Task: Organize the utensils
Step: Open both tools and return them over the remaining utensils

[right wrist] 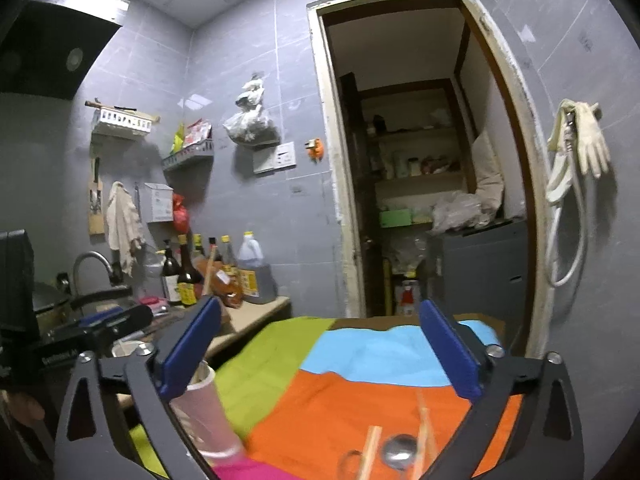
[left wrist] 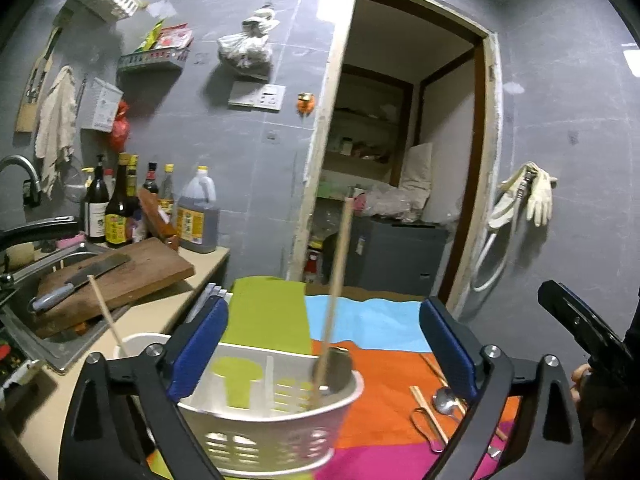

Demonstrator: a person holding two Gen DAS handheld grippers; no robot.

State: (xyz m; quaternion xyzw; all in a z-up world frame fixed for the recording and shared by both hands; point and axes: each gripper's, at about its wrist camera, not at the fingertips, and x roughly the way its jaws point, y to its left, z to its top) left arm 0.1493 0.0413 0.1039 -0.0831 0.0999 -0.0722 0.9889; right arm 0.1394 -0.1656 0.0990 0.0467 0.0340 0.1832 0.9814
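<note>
White plastic fills the left wrist view: a slotted utensil caddy (left wrist: 276, 412) sits on the multicoloured cloth (left wrist: 384, 320), at the cloth's edge nearest the counter (left wrist: 160, 312). The left gripper (left wrist: 324, 344) is spread wide, its blue pads (left wrist: 198, 350) flanking the caddy's rim and grasping nothing. One long wooden chopstick (left wrist: 338, 276) stands tilted in the caddy's right compartment beside a dark-bowled utensil (left wrist: 334, 368); whether the two touch cannot be told. A second stick (left wrist: 107, 316) leans in a white cup (left wrist: 138, 346) just beside the caddy. Loose chopsticks (left wrist: 430, 412) and a metal spoon (left wrist: 446, 400) lie on the orange patch, near the cloth's front edge, not yet sorted. A cleaver (left wrist: 80, 280) rests on a wooden board (left wrist: 132, 276) overhanging the sink (left wrist: 48, 344).

Seen from the right wrist, the right gripper (right wrist: 320, 352) also hangs released and empty above the orange patch, the spoon (right wrist: 398, 454) and chopsticks (right wrist: 424, 432) low in frame below it. The caddy (right wrist: 208, 408) shows blurred behind the left pad (right wrist: 188, 354).

Likely trouble: the spoon overlaps the sticks, so a pinch could catch two items or flick one off the cloth. The light caddy, loaded on one side with a tall leaning stick, could tip if a pad clips its rim.
</note>
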